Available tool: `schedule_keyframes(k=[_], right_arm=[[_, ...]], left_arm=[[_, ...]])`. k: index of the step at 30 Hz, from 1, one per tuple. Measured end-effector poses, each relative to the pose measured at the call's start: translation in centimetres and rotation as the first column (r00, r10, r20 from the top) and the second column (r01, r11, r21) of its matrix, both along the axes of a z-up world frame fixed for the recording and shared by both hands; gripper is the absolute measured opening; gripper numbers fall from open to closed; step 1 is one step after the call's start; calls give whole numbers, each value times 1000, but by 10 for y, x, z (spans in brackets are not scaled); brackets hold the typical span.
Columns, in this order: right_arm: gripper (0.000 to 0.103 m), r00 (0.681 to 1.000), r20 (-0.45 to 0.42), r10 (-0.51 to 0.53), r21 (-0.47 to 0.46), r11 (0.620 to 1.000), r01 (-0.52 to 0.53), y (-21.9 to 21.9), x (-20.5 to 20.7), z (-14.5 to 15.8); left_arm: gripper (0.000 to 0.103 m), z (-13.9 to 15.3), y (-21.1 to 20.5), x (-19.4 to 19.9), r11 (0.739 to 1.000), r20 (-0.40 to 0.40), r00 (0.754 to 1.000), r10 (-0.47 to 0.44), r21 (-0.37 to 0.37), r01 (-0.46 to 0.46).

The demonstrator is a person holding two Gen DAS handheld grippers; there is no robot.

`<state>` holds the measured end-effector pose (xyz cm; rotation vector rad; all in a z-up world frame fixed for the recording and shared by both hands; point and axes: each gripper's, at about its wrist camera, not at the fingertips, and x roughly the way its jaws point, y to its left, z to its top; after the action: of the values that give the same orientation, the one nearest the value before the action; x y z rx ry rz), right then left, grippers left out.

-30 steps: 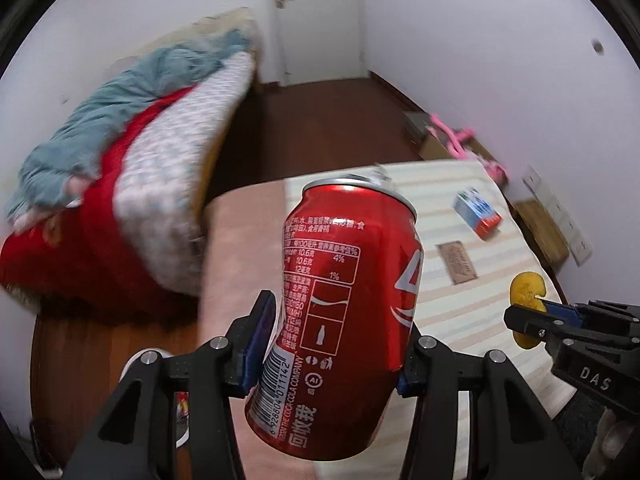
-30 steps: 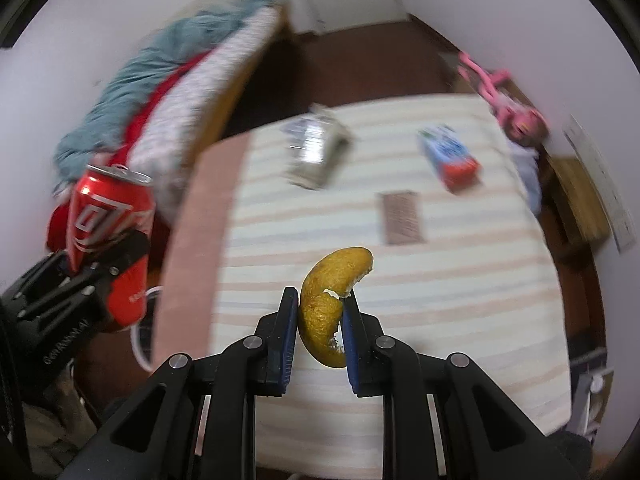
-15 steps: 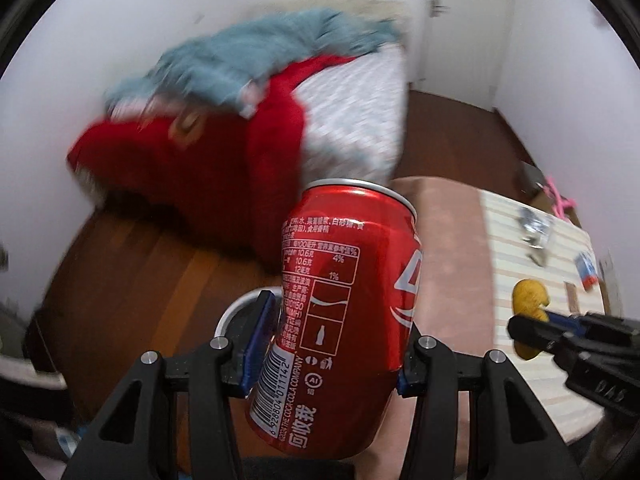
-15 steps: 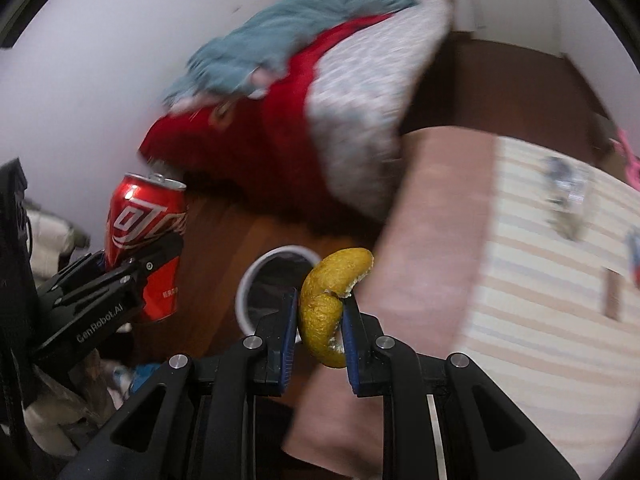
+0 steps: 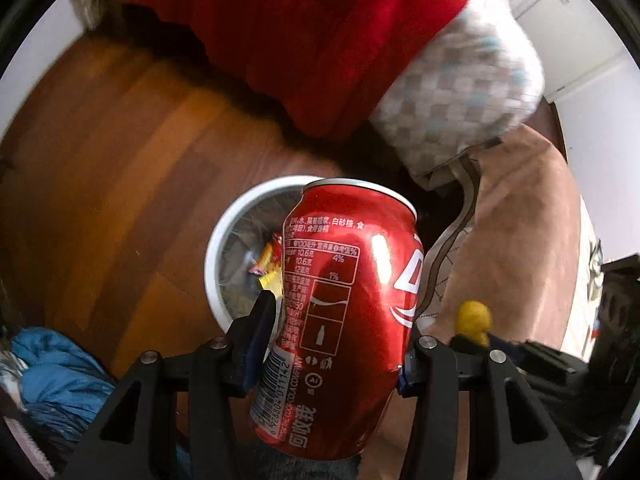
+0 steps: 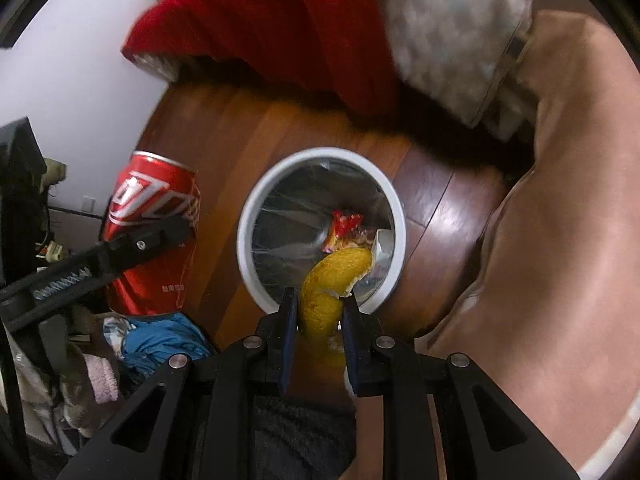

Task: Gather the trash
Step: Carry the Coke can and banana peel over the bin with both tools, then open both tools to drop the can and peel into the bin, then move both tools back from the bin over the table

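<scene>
The left tool (image 5: pixel 332 336) pinches a red soda can (image 5: pixel 344 320) between its two pads, and the can leans a little to one side. The can fills the middle of the left wrist view and hides about half of the white trash bin (image 5: pixel 218 256) that stands on the wooden floor (image 5: pixel 112 184) behind it. The right tool (image 6: pixel 318 312) is pressed onto a yellow peel (image 6: pixel 328 284), whose lower end is hidden between the fingers. In the right wrist view the peel overlaps the near rim of the bin (image 6: pixel 256 200). Inside the bin lies a clear liner and some coloured wrappers (image 6: pixel 344 228), hard to make out. A red blanket (image 6: pixel 280 20) above is blurred, and a blue cloth (image 5: pixel 60 372) lies at the edge, partly cut off.
</scene>
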<state>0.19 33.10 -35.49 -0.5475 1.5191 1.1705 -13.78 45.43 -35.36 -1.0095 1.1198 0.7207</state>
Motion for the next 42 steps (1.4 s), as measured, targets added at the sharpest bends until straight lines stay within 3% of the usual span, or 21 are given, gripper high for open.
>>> schedule_keyframes(k=[4, 5, 6, 7, 8, 9, 11, 12, 14, 19, 24, 33, 42], right_arm=[[23, 999, -27, 42, -48, 998, -43, 25, -2, -33], [24, 998, -34, 51, -62, 997, -53, 31, -2, -41], [27, 998, -41, 49, -73, 996, -52, 33, 0, -48], [29, 998, -46, 45, -82, 995, -49, 36, 1, -53], [38, 997, -61, 46, -86, 995, -51, 37, 5, -59], [58, 996, -73, 48, -85, 995, -54, 38, 4, -62], [88, 996, -69, 51, -78, 995, -56, 37, 5, -61], [96, 996, -67, 54, -71, 996, -59, 39, 7, -63], [103, 997, -49, 58, -64, 996, -61, 39, 9, -59], [103, 992, 102, 72, -78, 995, -64, 28, 4, -38], [103, 966, 242, 91, -97, 993, -70, 8, -4, -18], [103, 955, 283, 84, -72, 995, -66, -18, -9, 10], [103, 950, 301, 79, -10, 997, -80, -42, -19, 54]], left_arm=[[49, -22, 17, 6, 998, -2, 999, 37, -60, -37], [63, -23, 22, 5, 997, -10, 999, 47, -60, -48], [84, -23, 22, 2, 997, -14, 998, 57, -58, -57], [92, -22, 24, -2, 996, -13, 998, 66, -55, -66], [96, -22, 25, -5, 996, -16, 997, 75, -50, -76], [96, -22, 25, -9, 996, -24, 997, 79, -46, -80], [100, -19, 22, -16, 996, -46, 995, 87, -23, -88], [101, -18, 22, -21, 996, -54, 994, 93, -12, -93], [101, -11, 16, -27, 994, -91, 991, 102, 50, -97], [101, 9, -8, -40, 973, -145, 982, 121, 212, -88], [101, 20, -36, -44, 961, -176, 978, 113, 271, -62], [101, 36, -68, -38, 954, -183, 979, 87, 298, -29], [101, 75, -92, -43, 938, -149, 985, 85, 346, -29]])
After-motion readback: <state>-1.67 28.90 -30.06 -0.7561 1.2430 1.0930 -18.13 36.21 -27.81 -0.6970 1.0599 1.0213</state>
